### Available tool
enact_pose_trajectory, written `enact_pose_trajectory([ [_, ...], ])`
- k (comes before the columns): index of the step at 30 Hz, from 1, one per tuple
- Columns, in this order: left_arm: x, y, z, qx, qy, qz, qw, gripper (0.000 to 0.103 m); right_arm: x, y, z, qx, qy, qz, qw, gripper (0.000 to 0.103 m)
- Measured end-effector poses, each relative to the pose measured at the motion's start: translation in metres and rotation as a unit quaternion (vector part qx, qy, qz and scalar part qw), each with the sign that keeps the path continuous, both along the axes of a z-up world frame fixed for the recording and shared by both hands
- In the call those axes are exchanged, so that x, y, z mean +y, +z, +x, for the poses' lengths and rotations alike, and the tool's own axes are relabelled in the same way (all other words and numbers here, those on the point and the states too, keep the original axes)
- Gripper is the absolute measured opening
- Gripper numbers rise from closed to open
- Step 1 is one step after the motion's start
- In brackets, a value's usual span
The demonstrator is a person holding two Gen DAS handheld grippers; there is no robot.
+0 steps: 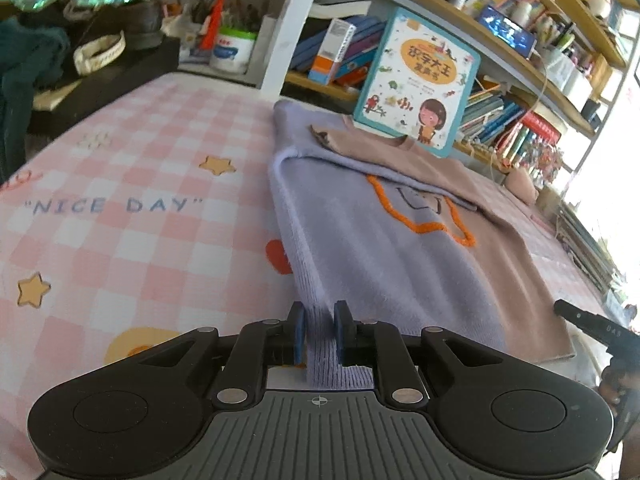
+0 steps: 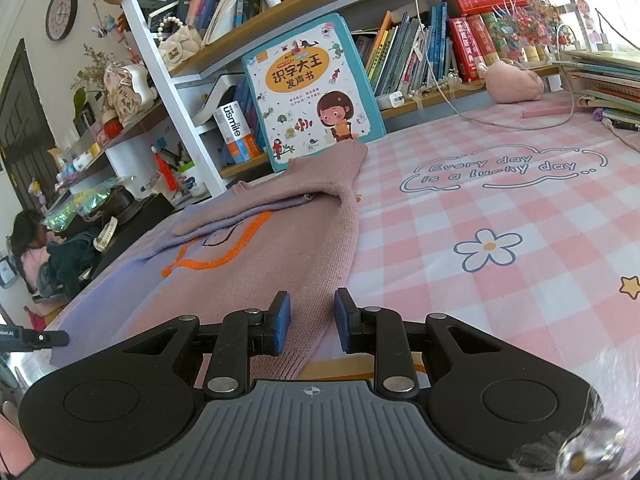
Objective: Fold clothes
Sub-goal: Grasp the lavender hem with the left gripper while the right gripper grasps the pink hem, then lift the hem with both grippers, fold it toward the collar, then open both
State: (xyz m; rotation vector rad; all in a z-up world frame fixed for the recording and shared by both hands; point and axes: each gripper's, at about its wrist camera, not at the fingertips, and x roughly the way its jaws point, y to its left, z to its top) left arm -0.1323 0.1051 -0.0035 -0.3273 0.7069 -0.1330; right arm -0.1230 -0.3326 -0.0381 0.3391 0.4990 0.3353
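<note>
1. Blue pads of the left gripper (image 1: pixel 320 334) pinched the sweater's (image 1: pixel 360 248) lilac hem.
2. The right gripper (image 2: pixel 308 320) stood spread astride the pink hem corner, not gripping.
3. The sweater lay flat on the checked sheet (image 1: pixel 140 168), sleeves folded in, below a picture book (image 1: pixel 416 84).
4. Soft, light, stretchy knit, probably best held at both hem corners.

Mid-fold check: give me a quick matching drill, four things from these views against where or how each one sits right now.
Things:
1. left hand-held gripper
2. right hand-held gripper
3. picture book
4. sweater sleeves

States:
A. leaning upright against the shelf
B. open, pink hem between its fingers
C. folded across the sweater front
D. lilac hem between its fingers

Pairs: 1-D, 2-B, 3-A, 4-C
</note>
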Motion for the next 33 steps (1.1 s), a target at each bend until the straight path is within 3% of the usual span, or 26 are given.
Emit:
enact_pose_trajectory([
  [3, 0.002, -0.003, 0.000, 0.004, 0.002, -0.006, 1.0000, 0.016, 0.007, 0.007, -0.002, 0.012, -0.001, -0.021, 1.000, 0.030],
  [5, 0.003, -0.003, 0.000, 0.004, 0.002, -0.009, 1.0000, 0.016, 0.015, 0.012, -0.007, 0.021, 0.004, -0.043, 0.999, 0.044],
  [10, 0.001, -0.005, -0.005, -0.009, -0.002, -0.004, 0.9999, 0.017, 0.040, 0.020, -0.028, 0.035, 0.027, -0.111, 0.993, 0.044],
  [14, -0.001, -0.008, -0.009, -0.027, -0.004, -0.010, 0.9996, 0.025, 0.056, 0.021, -0.032, 0.037, 0.022, -0.154, 0.987, 0.044],
  [20, -0.015, -0.011, -0.021, -0.065, -0.007, 0.041, 0.9970, 0.026, 0.062, 0.022, -0.029, 0.048, 0.009, -0.164, 0.985, 0.035],
  [24, -0.023, -0.011, -0.027, -0.079, -0.014, 0.075, 0.9940, 0.026, 0.062, 0.023, -0.032, 0.060, 0.002, -0.153, 0.986, 0.029],
  [26, -0.026, -0.012, -0.029, -0.087, -0.037, 0.103, 0.9901, 0.023, 0.059, 0.023, -0.032, 0.064, 0.008, -0.127, 0.990, 0.011],
  [27, -0.025, -0.011, -0.030, -0.090, -0.048, 0.109, 0.9888, 0.020, 0.054, 0.022, -0.030, 0.070, 0.009, -0.097, 0.993, 0.010],
  [28, -0.021, -0.011, -0.030, -0.088, -0.053, 0.088, 0.9908, 0.005, 0.049, 0.021, -0.029, 0.076, 0.010, -0.066, 0.995, 0.010],
  [33, 0.001, 0.003, -0.033, -0.100, -0.049, -0.011, 0.9937, 0.005, 0.022, 0.031, -0.033, 0.049, 0.012, 0.055, 0.997, 0.009],
])
